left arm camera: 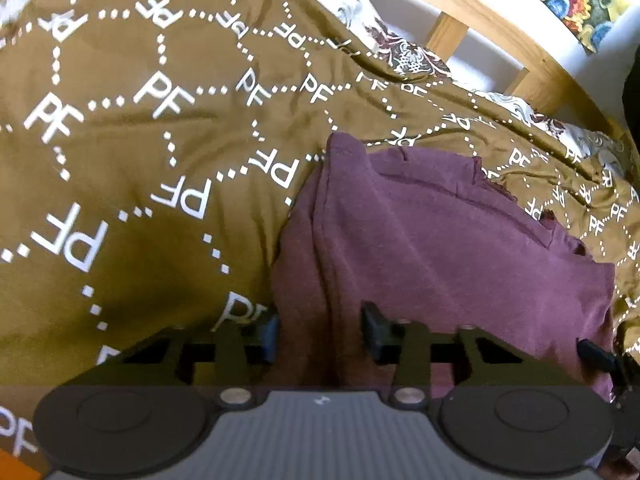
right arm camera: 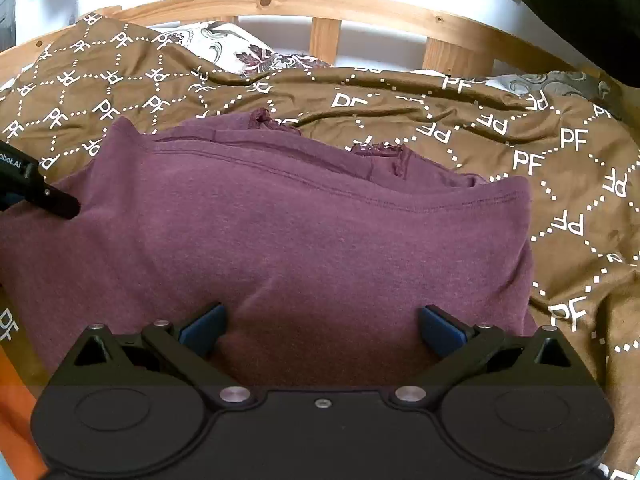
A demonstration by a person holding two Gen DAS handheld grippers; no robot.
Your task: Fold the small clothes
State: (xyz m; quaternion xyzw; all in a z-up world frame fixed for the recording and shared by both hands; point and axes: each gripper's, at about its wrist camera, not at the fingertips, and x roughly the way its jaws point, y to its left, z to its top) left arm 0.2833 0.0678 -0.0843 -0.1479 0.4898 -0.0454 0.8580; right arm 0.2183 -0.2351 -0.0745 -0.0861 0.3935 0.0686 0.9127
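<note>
left gripper (left arm camera: 320, 334): 1, 6 o'clock of left wrist view. Jaws partly apart, a raised fold at the garment's left edge sits in the gap. Cannot tell if the pads actually touch cloth; no firm clamp visible.
right gripper (right arm camera: 322, 330): 1, 6 o'clock of right wrist view. Jaws wide apart, low over the garment's near edge, holding nothing. Contact with cloth: cannot tell.
garment (right arm camera: 280, 240): 1, purple/maroon knit, lies on the bedspread in layers; stitched hem runs across it toward 1 o'clock. In left wrist view it fills 4 o'clock (left arm camera: 440, 240).
frayed spots: 2 ragged bits on the garment's far edge, 12 o'clock (right arm camera: 262, 117) and 1 o'clock (right arm camera: 384, 151).
left gripper finger: its black tip (right arm camera: 60, 202) lies at the garment's left side, 9 o'clock of right wrist view.
bedspread (right arm camera: 560, 208): 1, brown with white "PF" lettering and dotted diamonds, wrinkled, under everything.
pillow (right arm camera: 240, 50): floral, white/maroon, beyond the bedspread, 11 o'clock.
headboard (right arm camera: 328, 6): 1 pine rail with slats, 12 o'clock, farthest.
containers: none in frame.
</note>
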